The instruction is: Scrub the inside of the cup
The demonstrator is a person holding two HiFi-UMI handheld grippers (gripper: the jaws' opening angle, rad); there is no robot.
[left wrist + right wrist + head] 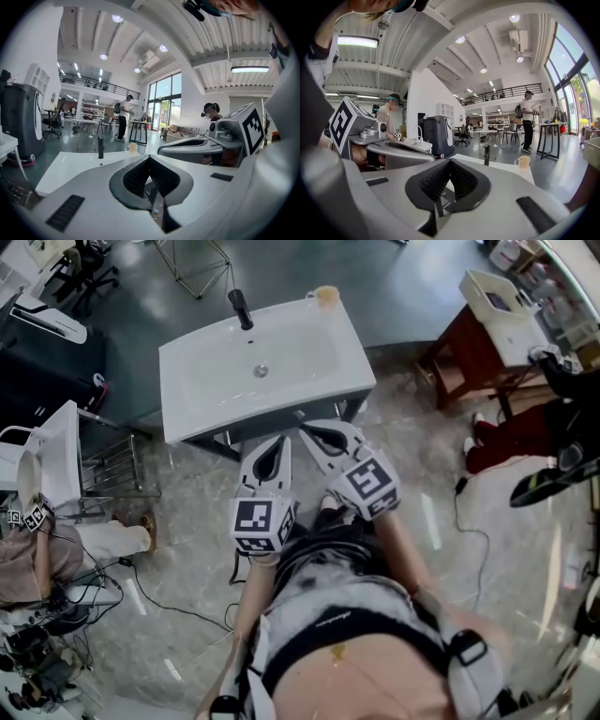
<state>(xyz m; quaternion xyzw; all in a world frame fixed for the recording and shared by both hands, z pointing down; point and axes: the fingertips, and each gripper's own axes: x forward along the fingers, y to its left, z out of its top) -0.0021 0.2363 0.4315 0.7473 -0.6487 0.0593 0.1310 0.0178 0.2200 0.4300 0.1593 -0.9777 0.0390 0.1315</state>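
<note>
Standing at the near rim of a white basin (202, 381), with one gripper in each hand. Holding the left gripper (277, 444) just short of that near rim, pointed toward the basin, jaws pressed together with nothing pinched between them. Holding the right gripper (312, 434) just beside the left one, also at the near rim and aimed the same way, jaws likewise closed tight on nothing. Showing each gripper's marker cube at the back end, away from the basin.

Leaving the cup (325, 296), pale and yellowish, upright on the basin's far right corner, well apart from both grippers and untouched. Facing a black tap (241, 308) on the basin's far rim, to the left of the cup, and a round drain (261, 370) in the middle of the bowl.

Sharing the room with others: to the left of the basin, a seated person (37, 559) beside a second white basin (62, 460); to the right of the basin, a wooden stand (469, 343) with a white bin (497, 301) on top and a black cable (469, 521) across the pale floor; beyond the basin's far rim, seen from the left gripper view, a standing person (123, 119) with a backpack among desks and chairs.
</note>
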